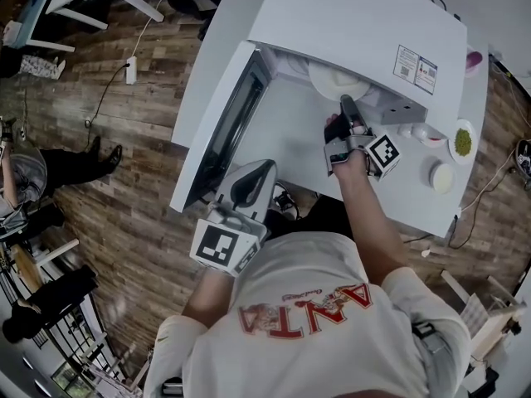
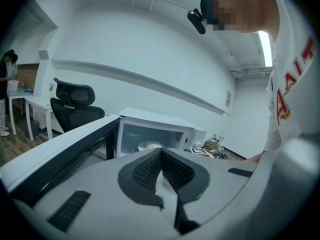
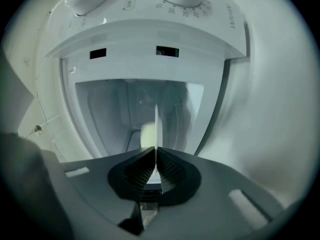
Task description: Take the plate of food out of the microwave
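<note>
**Finding.** My right gripper (image 3: 156,158) is closed narrow on the near rim of the plate (image 3: 156,126), which shows edge-on between its pads. The plate is inside the microwave (image 1: 365,23), just behind the cavity mouth, with a pale lump of food (image 3: 147,134) on it. The door (image 1: 217,135) stands wide open to the left. My left gripper (image 1: 250,182) has its tips together on nothing, and it is held near the door's outer edge, well apart from the plate.

**Assessment.** The plate is gripped but not yet out. A grip on one rim may let the far side sag, so I judge the pull should be straight back, slow and level to keep the food from sliding. The plate needs to stay clear of the cavity's lip. Once the plate leaves the mouth, my left gripper could open and take the opposite rim. The worktop (image 1: 411,201) in front offers room to set it down.
</note>
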`<state>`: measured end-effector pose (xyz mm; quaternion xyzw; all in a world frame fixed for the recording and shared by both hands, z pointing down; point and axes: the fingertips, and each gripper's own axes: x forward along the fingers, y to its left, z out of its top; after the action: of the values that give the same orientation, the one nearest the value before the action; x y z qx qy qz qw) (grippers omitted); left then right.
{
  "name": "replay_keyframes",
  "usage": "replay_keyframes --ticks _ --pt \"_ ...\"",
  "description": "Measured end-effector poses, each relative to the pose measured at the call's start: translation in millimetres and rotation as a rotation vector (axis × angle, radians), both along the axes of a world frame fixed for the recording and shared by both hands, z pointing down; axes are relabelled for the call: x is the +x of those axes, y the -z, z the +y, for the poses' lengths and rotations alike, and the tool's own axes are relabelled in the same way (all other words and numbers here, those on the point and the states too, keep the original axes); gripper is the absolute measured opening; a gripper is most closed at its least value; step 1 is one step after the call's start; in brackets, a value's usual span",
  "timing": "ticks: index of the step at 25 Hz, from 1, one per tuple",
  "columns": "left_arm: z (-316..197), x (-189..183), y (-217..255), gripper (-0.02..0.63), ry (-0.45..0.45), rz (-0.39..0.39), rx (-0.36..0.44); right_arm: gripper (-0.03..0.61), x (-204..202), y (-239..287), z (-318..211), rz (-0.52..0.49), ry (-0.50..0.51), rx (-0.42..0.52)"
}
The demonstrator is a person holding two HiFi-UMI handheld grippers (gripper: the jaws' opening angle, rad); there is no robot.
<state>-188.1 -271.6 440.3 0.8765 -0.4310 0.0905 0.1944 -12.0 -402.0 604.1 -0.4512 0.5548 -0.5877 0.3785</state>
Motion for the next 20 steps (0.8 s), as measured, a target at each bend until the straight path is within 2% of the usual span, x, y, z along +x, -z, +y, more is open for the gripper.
replay_keyframes --ticks 10,20 --pt "21.5 5.0 14.6 0.009 -0.107 0.023 0.042 0.014 -10.1 17.8 68.2 0.031 0.022 0.009" --pt "33.5 47.3 23.4 0.009 -0.289 0.065 0.075 0.015 12.2 2.5 163.4 0.070 -0.012 -0.046"
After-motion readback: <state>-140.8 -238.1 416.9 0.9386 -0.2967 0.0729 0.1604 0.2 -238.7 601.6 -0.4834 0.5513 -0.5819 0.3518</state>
